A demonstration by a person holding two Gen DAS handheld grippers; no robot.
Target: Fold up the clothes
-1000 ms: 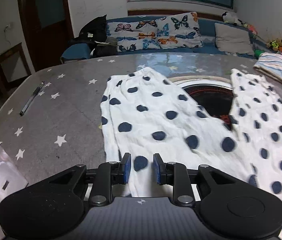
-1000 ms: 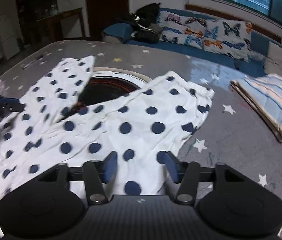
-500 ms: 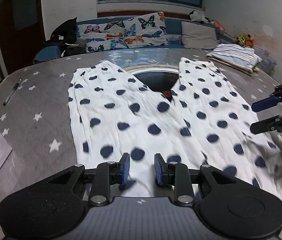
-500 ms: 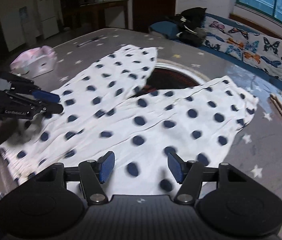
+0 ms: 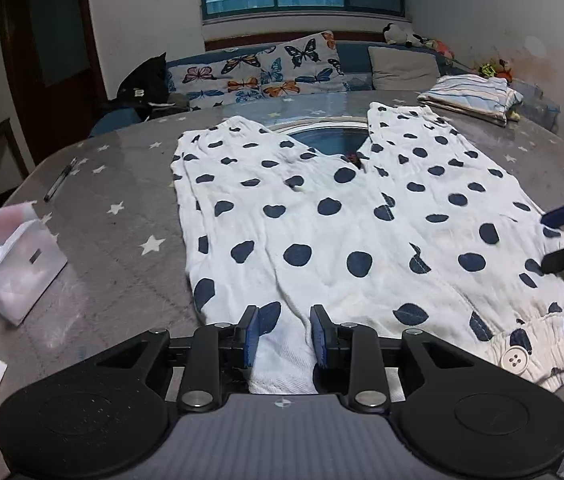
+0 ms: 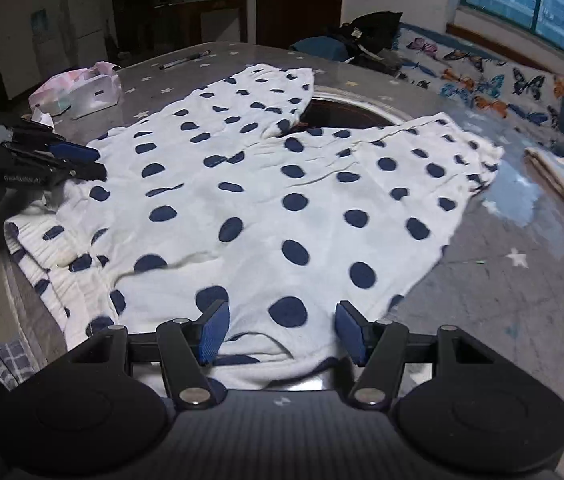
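I had the polka-dot trousers [image 5: 322, 220] spread flat on the star-patterned table [image 5: 122, 240], waistband at the near edge, both legs pointing away toward the sofa [image 5: 266, 76].

Gripper state:
- Left gripper [image 5: 284, 336]: jaws narrowly apart, a fold of waistband cloth lying between them. I could not tell whether the pads were pressing on it.
- Right gripper [image 6: 278, 330]: jaws well apart, cloth beneath and between them, not clamped.

Risks, as I judged them:
- If only one gripper had closed before lifting, the waistband would have dragged skewed and the legs would have lost alignment.
- A shallow bite on the thin cloth could have slipped out mid-fold.
- The waistband overhung the near edge; slack could have slid off the table.
- The button [image 5: 515, 359] could have snagged on a pad.

Count:
- Trousers: one pair, two legs.
- Folded striped garment [image 5: 470, 98]: one.
- Pen [image 5: 60, 180]: one.
- Tissue pack [image 5: 14, 264]: one.
- Grippers: two.
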